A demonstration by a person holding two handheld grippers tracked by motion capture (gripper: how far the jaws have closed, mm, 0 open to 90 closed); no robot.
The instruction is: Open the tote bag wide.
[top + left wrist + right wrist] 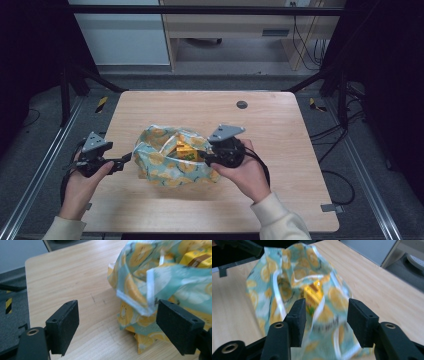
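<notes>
Lemon-print bag (172, 161) at frame centre on bench (280, 130), yellow box (184, 150) inside. Left gripper (127, 159) and right gripper (202, 159) fingers open at rims, gripping nothing. Step: likely handling bag mouth. Next: close on rim edges.

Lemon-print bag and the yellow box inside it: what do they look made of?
The bag looks like thin soft fabric or coated cloth: it crumples and folds, with white-edged seams. The yellow box seems to be glossy printed cardboard, flat-faced and sharp-cornered, though it is blurred.
</notes>
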